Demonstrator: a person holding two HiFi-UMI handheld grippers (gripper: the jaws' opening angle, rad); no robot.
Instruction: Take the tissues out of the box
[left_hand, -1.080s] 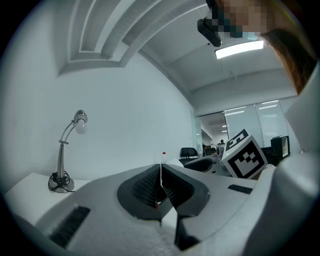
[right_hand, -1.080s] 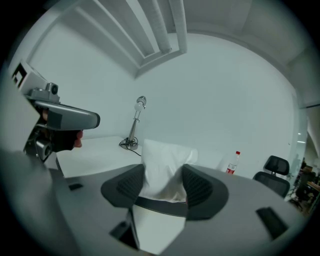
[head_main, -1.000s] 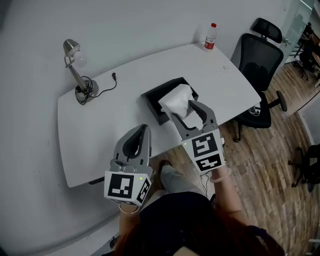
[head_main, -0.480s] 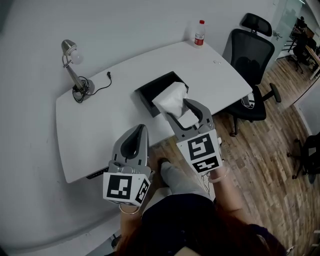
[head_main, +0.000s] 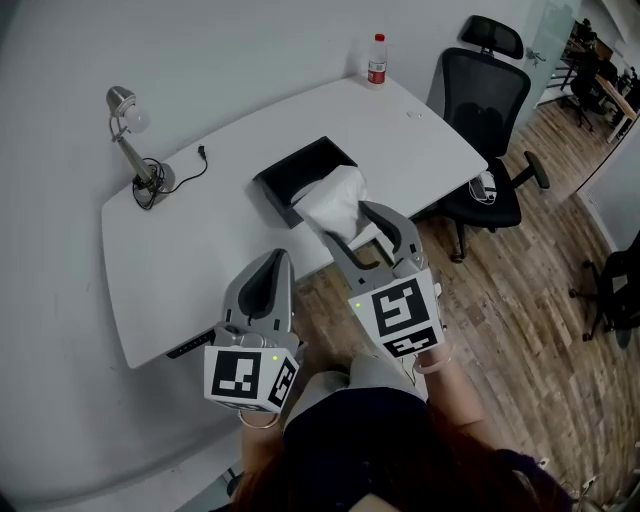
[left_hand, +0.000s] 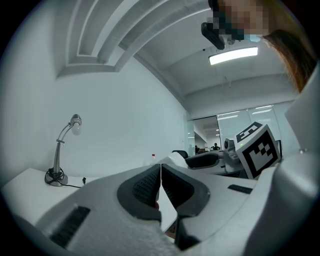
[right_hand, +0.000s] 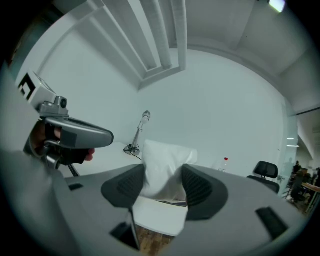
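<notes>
A thick white wad of tissues (head_main: 332, 196) sits between the jaws of my right gripper (head_main: 345, 220), whose pads press on both its sides. It hangs over the near edge of the black tissue box (head_main: 296, 168), close to the table's front edge. The right gripper view shows the same tissues (right_hand: 167, 162) filling the gap of the right gripper (right_hand: 162, 187), with a dark strip of the box just below. My left gripper (head_main: 274, 262) hovers off the table's front edge, shut and empty, and its own view shows its jaws meeting (left_hand: 160, 169).
The white table (head_main: 200, 250) carries a desk lamp (head_main: 130, 140) with a cable at the far left and a water bottle (head_main: 377, 60) at the far right corner. A black office chair (head_main: 485, 120) stands to the right on the wood floor (head_main: 520, 300).
The right gripper has drawn back toward me with the tissues, from over the box's middle to its near edge. The left gripper has stayed shut in about the same place.
</notes>
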